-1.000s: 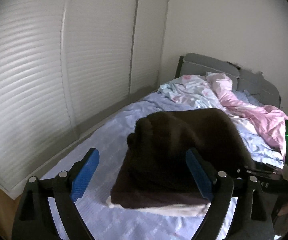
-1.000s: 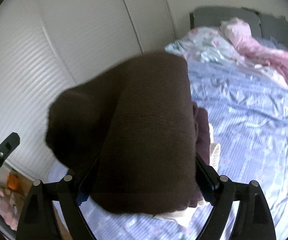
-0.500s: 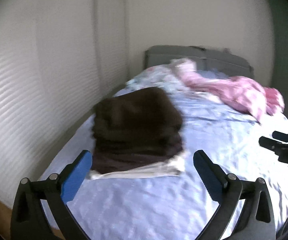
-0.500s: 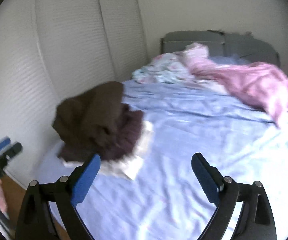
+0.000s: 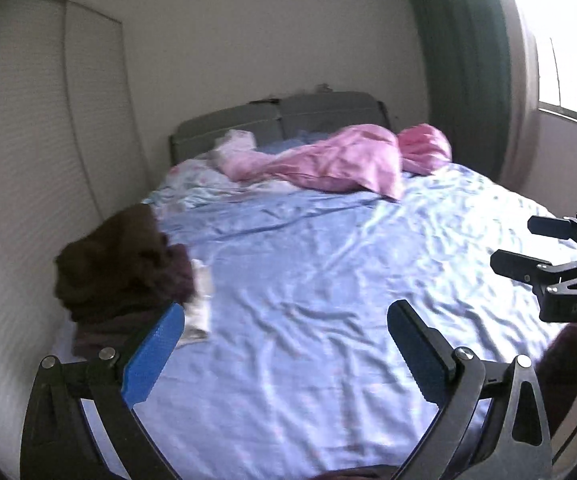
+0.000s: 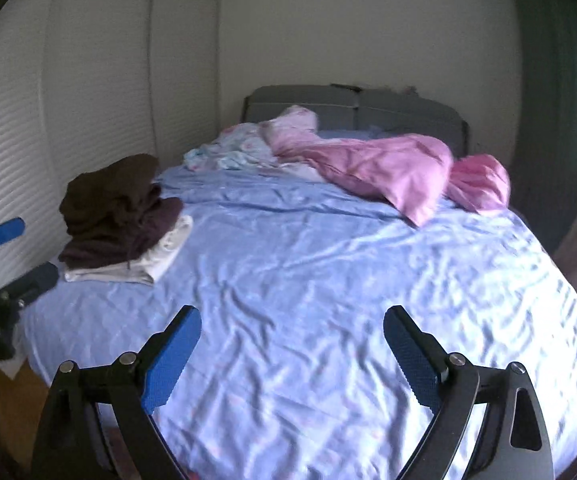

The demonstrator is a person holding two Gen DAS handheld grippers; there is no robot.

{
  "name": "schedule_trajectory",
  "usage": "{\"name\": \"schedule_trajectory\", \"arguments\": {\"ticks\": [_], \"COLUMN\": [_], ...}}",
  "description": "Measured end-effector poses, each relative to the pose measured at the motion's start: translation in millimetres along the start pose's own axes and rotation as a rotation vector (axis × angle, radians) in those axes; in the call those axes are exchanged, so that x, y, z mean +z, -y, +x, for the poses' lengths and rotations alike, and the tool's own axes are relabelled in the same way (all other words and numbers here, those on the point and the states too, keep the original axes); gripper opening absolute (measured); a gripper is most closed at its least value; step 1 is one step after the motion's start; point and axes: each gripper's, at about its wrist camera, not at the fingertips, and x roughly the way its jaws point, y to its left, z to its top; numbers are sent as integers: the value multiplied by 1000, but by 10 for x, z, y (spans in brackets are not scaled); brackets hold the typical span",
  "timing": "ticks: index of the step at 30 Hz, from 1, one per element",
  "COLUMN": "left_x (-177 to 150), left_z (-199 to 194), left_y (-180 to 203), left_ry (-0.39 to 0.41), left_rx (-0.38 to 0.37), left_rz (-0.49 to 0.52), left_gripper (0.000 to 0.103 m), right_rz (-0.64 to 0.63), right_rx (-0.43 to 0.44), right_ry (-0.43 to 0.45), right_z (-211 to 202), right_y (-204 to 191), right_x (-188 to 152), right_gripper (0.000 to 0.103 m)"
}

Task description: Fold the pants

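Note:
Folded dark brown pants (image 6: 112, 196) lie on top of a stack of folded clothes, above a maroon piece (image 6: 156, 220) and a white piece (image 6: 160, 256), at the left edge of the bed. The stack also shows in the left wrist view (image 5: 116, 264). My left gripper (image 5: 284, 316) is open and empty above the blue sheet, to the right of the stack. My right gripper (image 6: 292, 320) is open and empty over the middle of the bed. The right gripper also shows at the right edge of the left wrist view (image 5: 544, 248).
A wrinkled blue sheet (image 6: 328, 264) covers the bed. A pink duvet (image 6: 388, 168) and a floral pillow (image 6: 228, 148) lie by the grey headboard (image 6: 352, 108). White slatted wardrobe doors (image 6: 68, 100) stand along the left. A window (image 5: 568, 40) is at the right.
Both grippers have let go of the brown pants and pulled back and to the right. The pants now rest on the stack, far from both grippers.

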Motion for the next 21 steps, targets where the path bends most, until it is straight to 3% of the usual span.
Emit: {"name": "schedule_trajectory", "arguments": {"ticks": [6,12,16,21], "left_x": [-25,-124,-133,-118], "left_z": [12,-23,-49,-124], "left_y": [369,528,650,723], "left_ry": [-33,-57,-64,-45], "left_rx": [-16,-16,37,27], "left_rz": [-46,-116,-70,-65], "left_gripper": [103,103,103,103], "right_rz": [44,94,113,136], "right_rx": [-69,-60,-88,-77], "right_ry": [23,12,24,30], "right_z": [-335,-506,-600,-682], "right_y": [360,606,708,762], "right_x": [-319,-527,-626,-698], "right_gripper": [93,93,93,93]}}
